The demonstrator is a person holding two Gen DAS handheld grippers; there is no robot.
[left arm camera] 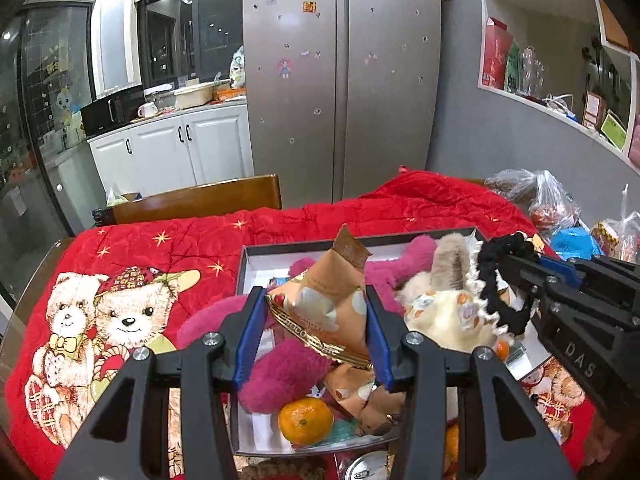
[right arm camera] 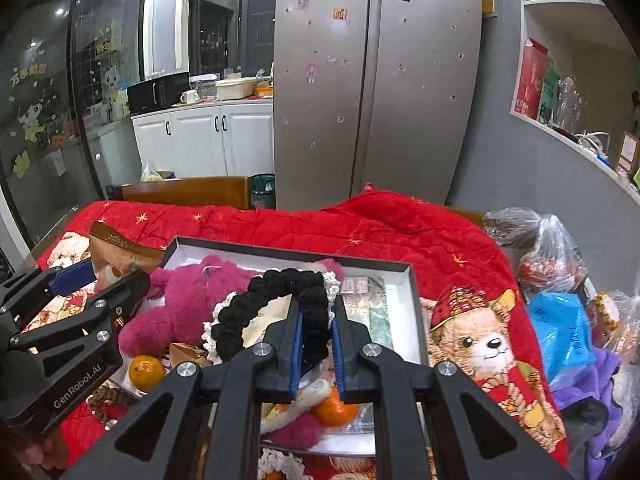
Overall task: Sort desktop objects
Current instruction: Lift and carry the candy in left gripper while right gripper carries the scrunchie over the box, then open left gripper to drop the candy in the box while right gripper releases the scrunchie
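My left gripper (left arm camera: pixel 316 332) is shut on a tan chocolate snack packet (left arm camera: pixel 324 300), held above a shallow dark-rimmed box (left arm camera: pixel 280 249). My right gripper (right arm camera: pixel 316 340) is shut on a black crocheted hairband with white lace trim (right arm camera: pixel 272 296), also over the box (right arm camera: pixel 412 280). Inside the box lie a pink plush toy (right arm camera: pixel 188 304), a cream plush (left arm camera: pixel 440 316), mandarins (left arm camera: pixel 306 420) (right arm camera: pixel 146 372) and more snack packets. In the left wrist view the right gripper (left arm camera: pixel 516 268) comes in from the right with the hairband (left arm camera: pixel 490 284). The left gripper (right arm camera: pixel 100 280) with its packet (right arm camera: pixel 120 248) shows at the left of the right wrist view.
A red quilt with teddy bears (left arm camera: pixel 120 320) covers the table. Plastic bags of food (right arm camera: pixel 552 256) and a blue packet (right arm camera: pixel 560 332) crowd the right edge. A wooden chair back (left arm camera: pixel 200 200) stands behind the table, and a steel fridge (left arm camera: pixel 340 80) beyond it.
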